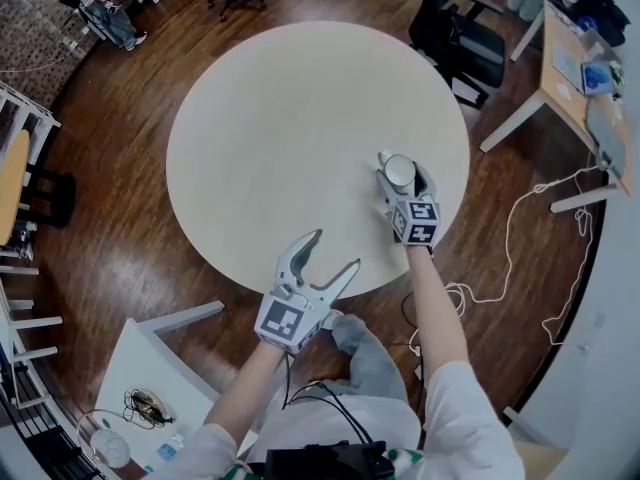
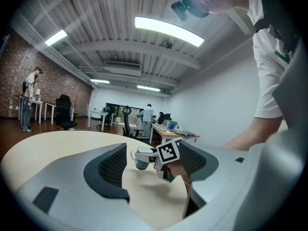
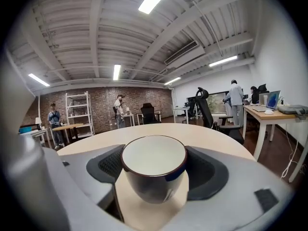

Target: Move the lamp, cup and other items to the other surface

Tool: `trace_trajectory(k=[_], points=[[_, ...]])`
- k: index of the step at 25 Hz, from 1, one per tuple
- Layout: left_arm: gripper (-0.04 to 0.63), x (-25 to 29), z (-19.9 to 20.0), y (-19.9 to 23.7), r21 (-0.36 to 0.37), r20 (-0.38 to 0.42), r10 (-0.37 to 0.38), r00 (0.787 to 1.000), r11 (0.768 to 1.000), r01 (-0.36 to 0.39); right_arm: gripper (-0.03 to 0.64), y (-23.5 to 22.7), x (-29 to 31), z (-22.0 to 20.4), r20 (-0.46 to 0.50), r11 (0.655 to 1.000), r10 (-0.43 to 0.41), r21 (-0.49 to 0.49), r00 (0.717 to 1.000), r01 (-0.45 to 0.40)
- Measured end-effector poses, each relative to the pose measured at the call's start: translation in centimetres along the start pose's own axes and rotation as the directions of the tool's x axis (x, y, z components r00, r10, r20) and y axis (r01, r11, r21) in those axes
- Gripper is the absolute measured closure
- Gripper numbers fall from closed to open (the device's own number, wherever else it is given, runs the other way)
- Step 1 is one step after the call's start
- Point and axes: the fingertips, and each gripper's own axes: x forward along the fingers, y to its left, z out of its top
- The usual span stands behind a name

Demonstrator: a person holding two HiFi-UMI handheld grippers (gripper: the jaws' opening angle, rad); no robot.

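Your right tool is clamped on the cup, which stands near the round worktop's right edge; held only at its curved rim, it could tip or slip on lifting. Your left tool gapes empty

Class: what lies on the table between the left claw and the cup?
Nothing. In the head view, only bare table separates the left claw from the cup.
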Motion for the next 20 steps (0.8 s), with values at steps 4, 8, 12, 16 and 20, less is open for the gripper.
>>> trace_trajectory(k=[4, 8, 12, 16, 20], points=[[0.249, -0.4, -1.8, 1.0, -0.025, -0.036, 0.034, 0.999, 0.999, -0.035, 0.212, -0.5, 2.6, -1.7, -0.033, 1.0, 0.011, 0.011, 0.999, -0.011], [0.249, -1.5, -2.1, 1.7, -0.04, -0.047, 0.071, 0.996, 0.997, -0.073, 0.204, -1.0, 3.2, -3.3, -0.054, 0.999, 0.003, -0.037, 0.999, -0.005], [0.249, -2.9, -1.6, 2.9, -0.049, -0.031, 0.116, 0.993, 0.992, -0.117, 0.157, -1.3, 3.2, -3.4, -0.061, 0.997, -0.008, -0.077, 0.998, 0.003], [0.249, -4.1, 0.3, 2.8, -0.03, 0.004, 0.137, 0.991, 0.99, -0.136, 0.141, -1.5, 0.7, -0.6, 0.005, 1.0, -0.012, -0.022, 1.0, 0.012], [0.265, -5.5, 2.0, 2.2, 0.002, 0.028, 0.143, 0.989, 0.99, -0.143, 0.141, 0.9, -2.6, 2.3, 0.052, 0.997, 0.055, -0.061, 0.997, -0.051]])
